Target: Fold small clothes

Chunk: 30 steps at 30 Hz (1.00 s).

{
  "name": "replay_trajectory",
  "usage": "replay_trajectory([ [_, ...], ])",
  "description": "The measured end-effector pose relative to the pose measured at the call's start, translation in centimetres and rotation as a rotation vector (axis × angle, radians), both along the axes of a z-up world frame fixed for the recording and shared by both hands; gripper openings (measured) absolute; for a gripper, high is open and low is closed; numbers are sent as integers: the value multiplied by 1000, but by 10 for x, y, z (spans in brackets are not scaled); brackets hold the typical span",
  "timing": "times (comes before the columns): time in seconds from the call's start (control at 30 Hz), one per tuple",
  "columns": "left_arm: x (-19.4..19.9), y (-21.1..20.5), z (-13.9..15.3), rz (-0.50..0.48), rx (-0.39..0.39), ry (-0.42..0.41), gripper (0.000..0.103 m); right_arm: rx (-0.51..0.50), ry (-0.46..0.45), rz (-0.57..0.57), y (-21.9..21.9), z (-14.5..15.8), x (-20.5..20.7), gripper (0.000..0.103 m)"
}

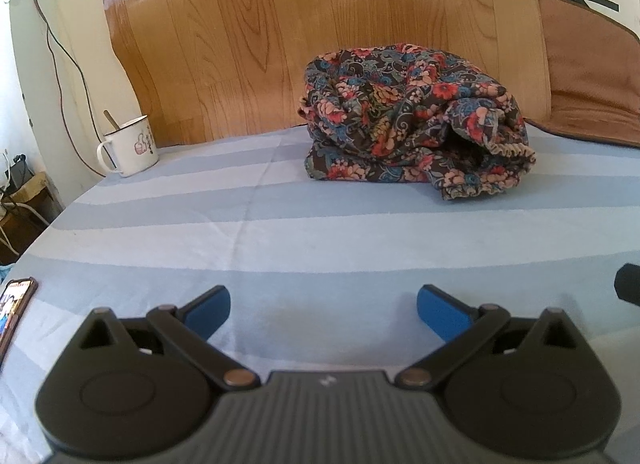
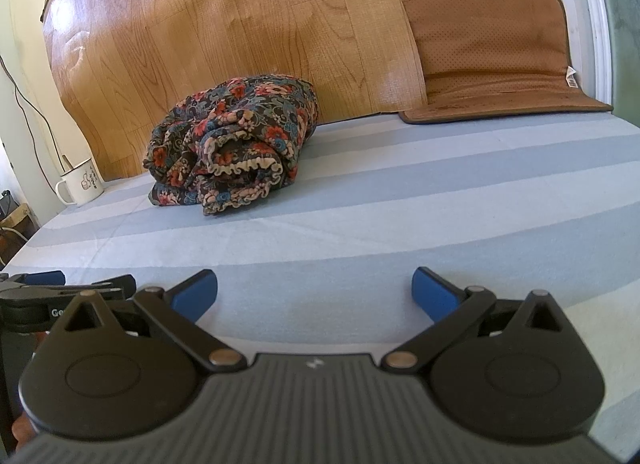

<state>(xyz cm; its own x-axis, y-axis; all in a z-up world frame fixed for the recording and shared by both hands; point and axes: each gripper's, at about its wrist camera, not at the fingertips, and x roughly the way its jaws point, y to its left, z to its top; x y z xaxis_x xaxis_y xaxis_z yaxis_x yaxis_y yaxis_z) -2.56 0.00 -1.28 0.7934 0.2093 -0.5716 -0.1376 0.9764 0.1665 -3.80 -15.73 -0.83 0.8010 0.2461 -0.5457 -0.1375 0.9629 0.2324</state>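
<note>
Floral garment [image 1: 412,120] lies bundled beyond both gaping, empty grippers.

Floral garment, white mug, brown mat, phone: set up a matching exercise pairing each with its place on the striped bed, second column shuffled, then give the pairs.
Things:
1. floral garment
2. white mug
3. brown mat
4. phone

Places:
A. far right corner, partly leaning up the wall
B. near left edge, lying flat, screen lit
C. far left, by the wood-grain panel, spoon inside
D. bunched in a heap at the far middle

Pairs: 1-D, 2-C, 3-A, 4-B
</note>
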Motion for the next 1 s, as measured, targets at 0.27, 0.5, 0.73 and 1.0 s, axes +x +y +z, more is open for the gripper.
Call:
replay_trajectory([
  [0.27, -3, -1, 1, -3, 25, -13, 103, -2, 0, 0, 0, 0, 0, 103],
  [0.5, -3, 2, 2, -3, 7, -6, 103, -5, 0, 0, 0, 0, 0, 103],
  [0.73, -3, 2, 1, -5, 17, -2, 103, -4, 0, 0, 0, 0, 0, 103],
  [1.0, -2, 2, 0, -4, 17, 8, 103, -3, 0, 0, 0, 0, 0, 103],
])
